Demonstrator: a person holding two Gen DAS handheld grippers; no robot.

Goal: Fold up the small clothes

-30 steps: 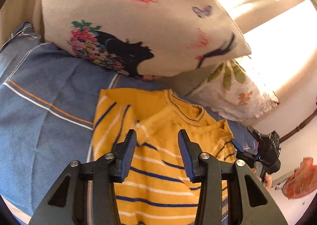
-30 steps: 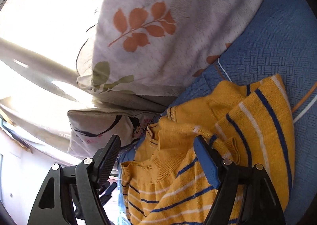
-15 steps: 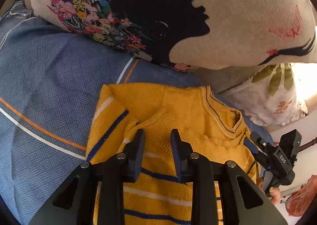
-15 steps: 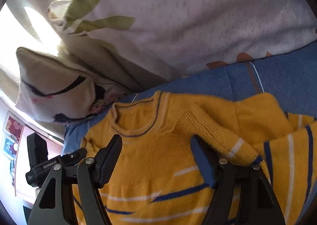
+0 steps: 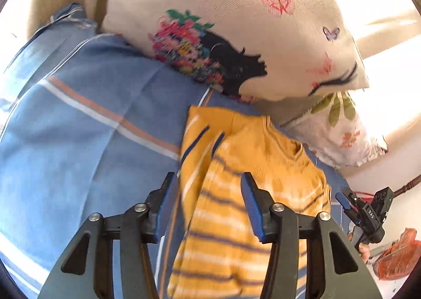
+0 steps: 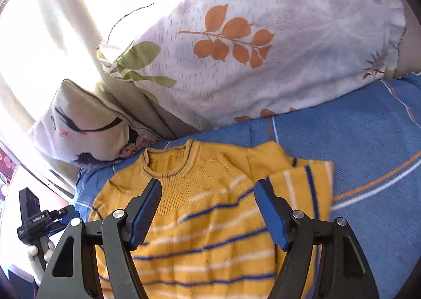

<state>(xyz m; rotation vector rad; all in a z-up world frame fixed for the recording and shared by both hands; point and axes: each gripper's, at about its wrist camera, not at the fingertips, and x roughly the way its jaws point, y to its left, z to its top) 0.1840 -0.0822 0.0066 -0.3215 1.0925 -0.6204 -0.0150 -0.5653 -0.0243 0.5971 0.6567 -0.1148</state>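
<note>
- small mustard-yellow knit sweater with blue and white stripes [image 5: 252, 193] [image 6: 210, 209] lies flat on the bed, round neck toward the pillows, one sleeve folded in over the body on the sweater's side seen at left in the left wrist view
- folded sleeve [image 6: 302, 180] shows as a striped flap at right in the right wrist view, resting on the sweater's shoulder
- left gripper [image 5: 208, 206] above the sweater's lower left part, fingers spread wide, nothing between them, not touching the cloth as far as can be told
- right gripper [image 6: 208, 209] above the sweater's chest, fingers spread wide, holding nothing
- each gripper also seen small at the edge of the other view: right one [image 5: 368, 209] past the sweater's far side, left one [image 6: 36, 220] at lower left with the person's fingers on its handle
- blue bed cover with orange and white lines [image 5: 92, 141] [image 6: 368, 146] under the sweater
- cream cushion printed with a black face silhouette, flowers and butterflies [image 5: 236, 30] [image 6: 86, 135] just beyond the neck
- white pillow with orange and green leaf print [image 6: 250, 56] [image 5: 342, 125] beside the cushion
- orange-red thing [image 5: 400, 256] at far right, blurred, cannot tell what
</note>
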